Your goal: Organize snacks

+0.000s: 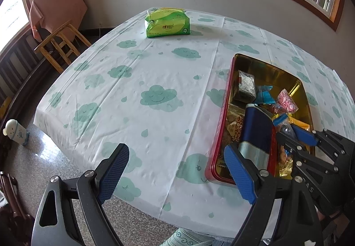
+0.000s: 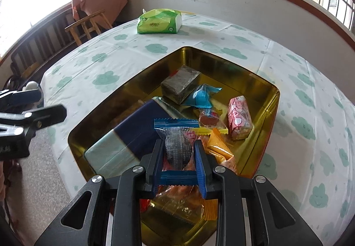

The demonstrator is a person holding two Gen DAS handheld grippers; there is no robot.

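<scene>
A red tin with a gold inside (image 1: 218,135) (image 2: 255,77) sits on the table and holds several wrapped snacks: a dark block (image 2: 180,85), a pink packet (image 2: 239,117), a navy box (image 2: 135,132), orange packets (image 2: 218,148). My right gripper (image 2: 179,152) is shut on a clear snack packet with blue ends (image 2: 177,143), held over the tin's near end; it also shows in the left wrist view (image 1: 290,132). My left gripper (image 1: 177,172) is open and empty over the tablecloth, left of the tin.
A green tissue pack (image 1: 167,22) (image 2: 158,21) lies at the table's far side. The cloud-print tablecloth (image 1: 133,90) covers the table. A wooden stool (image 1: 60,44) and a chair draped in pink cloth stand beyond the far left edge. A small bottle (image 1: 16,132) stands on the floor.
</scene>
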